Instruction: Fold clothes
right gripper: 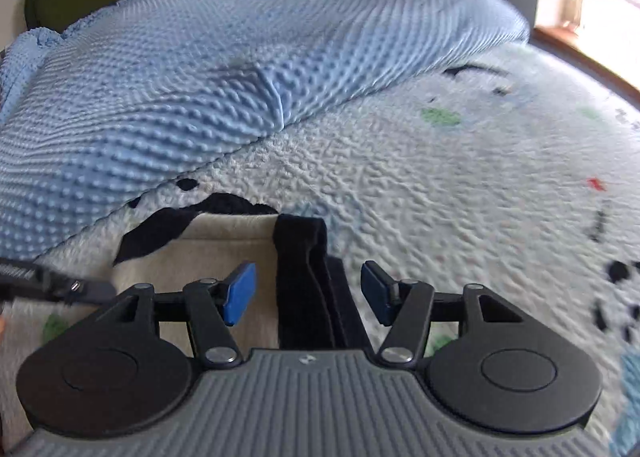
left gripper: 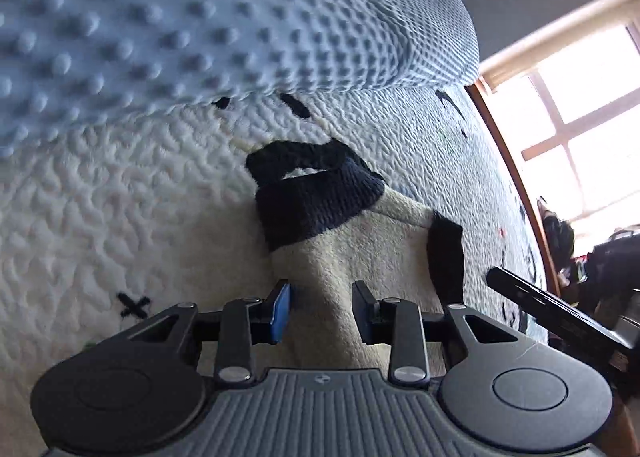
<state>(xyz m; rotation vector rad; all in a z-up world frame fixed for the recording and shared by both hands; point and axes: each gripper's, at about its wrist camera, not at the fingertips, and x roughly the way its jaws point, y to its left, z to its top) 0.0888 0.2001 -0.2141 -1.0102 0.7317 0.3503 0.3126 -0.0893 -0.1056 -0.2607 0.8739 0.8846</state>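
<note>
Between the blue pads [left gripper: 282, 311] of the left gripper [left gripper: 322, 307] lies cream fabric of the garment [left gripper: 348, 257]; the jaws stand partly apart and the pads press on nothing. Whether the pads touch the fabric beneath them cannot be determined.

The right gripper [right gripper: 308, 293] has its jaws set wider. Its blue pads [right gripper: 240, 291] stand either side of the garment's black strap [right gripper: 300, 257] with a clear gap on both sides; nothing is gripped.

All positions below are given relative to the garment, a cream fleece piece with dark knitted trim.

- Dark knitted collar or cuff [left gripper: 316, 193]: at the garment's far end, seen from the left wrist, partly rolled open.
- Black strap: along the garment's right edge, running from its far edge back toward the right gripper.
- White textured blanket [left gripper: 120, 197]: directly under the garment and extending on all sides; it carries small black, green and red marks.
- Blue dotted blanket [right gripper: 240, 57]: beyond the garment's far end, lying over the white blanket, its edge close to the dark trim.
- Window [left gripper: 580, 105]: well to the right of the garment, bright, past a wooden edge.
- Dark bar of the other gripper [left gripper: 552, 305]: just right of the garment in the left wrist view.
</note>
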